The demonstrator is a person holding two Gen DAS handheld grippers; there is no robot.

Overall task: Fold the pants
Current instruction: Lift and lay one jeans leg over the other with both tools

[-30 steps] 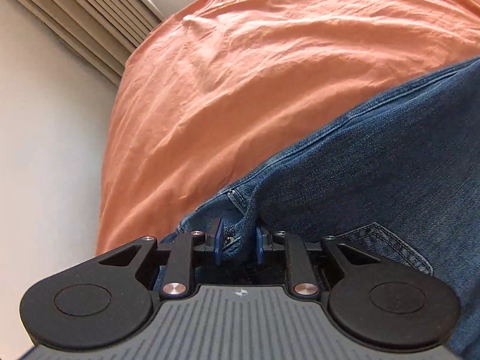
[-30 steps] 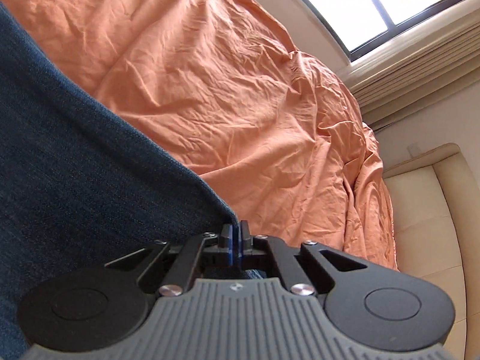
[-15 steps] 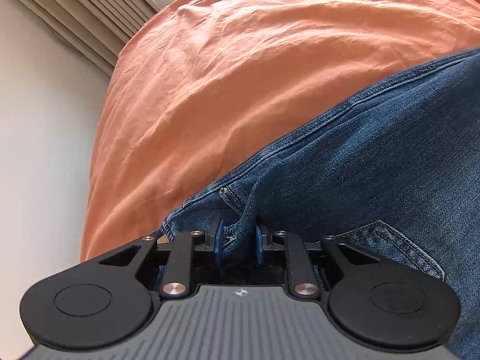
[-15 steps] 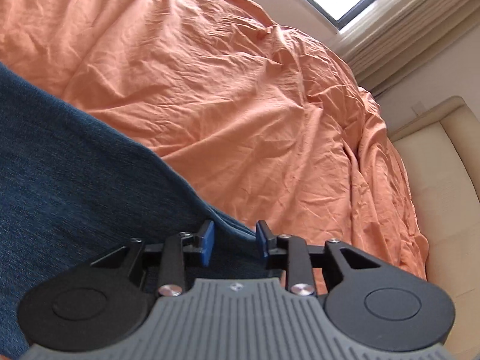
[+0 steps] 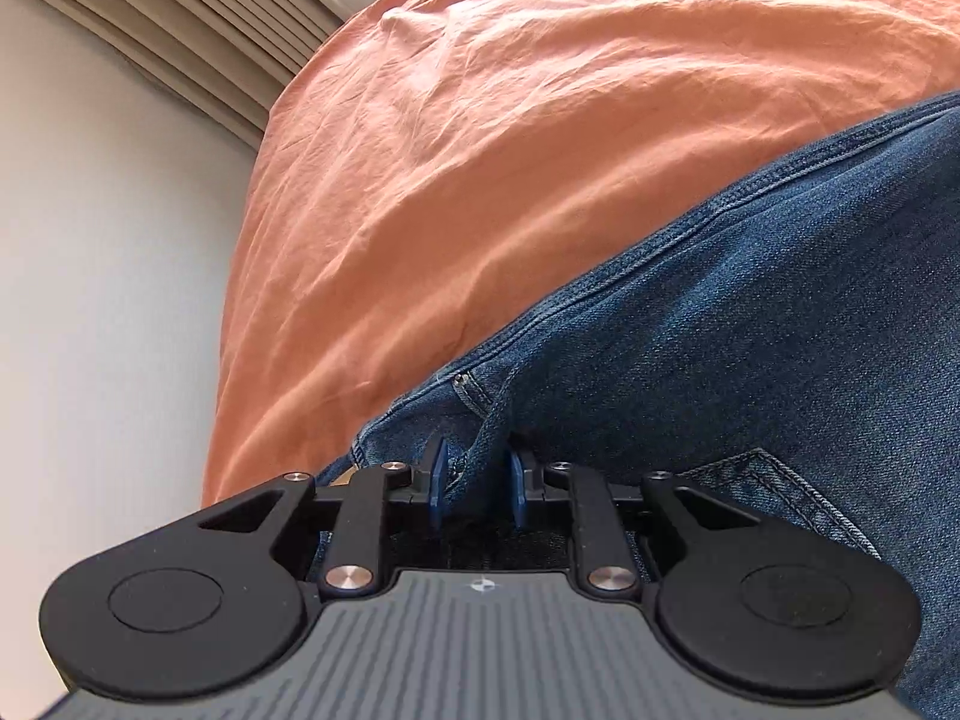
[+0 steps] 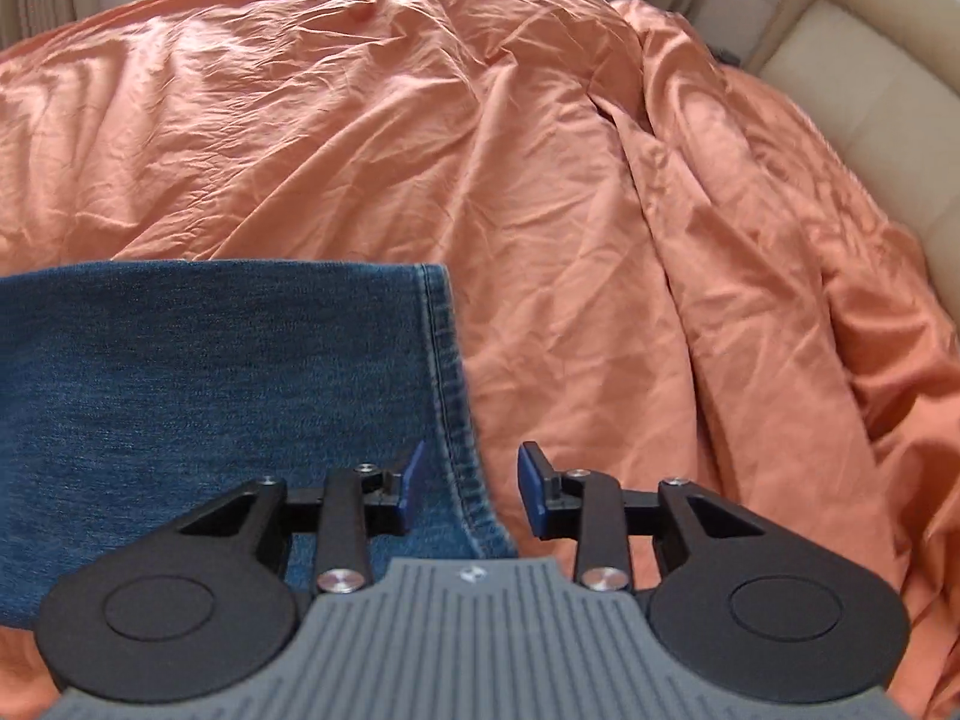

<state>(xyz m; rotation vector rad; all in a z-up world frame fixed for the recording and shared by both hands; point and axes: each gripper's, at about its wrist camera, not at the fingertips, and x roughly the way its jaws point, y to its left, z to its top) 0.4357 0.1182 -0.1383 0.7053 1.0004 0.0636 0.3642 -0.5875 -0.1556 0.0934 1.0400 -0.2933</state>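
1. Jeans [image 5: 750, 324]: blue denim, laid on a bed. In the left wrist view the cloth is seen spread from the lower middle to the right edge, with a stitched side seam running up to the right and a rivet at a pocket corner. In the right wrist view a leg [image 6: 210, 390] is seen lying flat at the lower left, its stitched hem running down toward the camera.

2. Left tool [image 5: 477, 483]: the 2 blue pads are drawn close together and a bunched fold of denim near the pocket is clamped between them. The jaws have just been closing a little further on that fold.

3. Right tool [image 6: 471, 489]: the 2 blue pads are held apart. The hem edge of the leg is seen between them, nearer the left pad; neither pad is pressed on it. The jaws have just been opening.

4. Bedsheet [image 6: 480, 150]: orange, wrinkled, spread under the jeans, bunched into deeper folds at the right.

5. Curtain [image 5: 180, 30]: beige, pleated, at the upper left of the left wrist view.

6. Cushioned seat [image 6: 870, 78]: cream, beside the bed at the upper right of the right wrist view.
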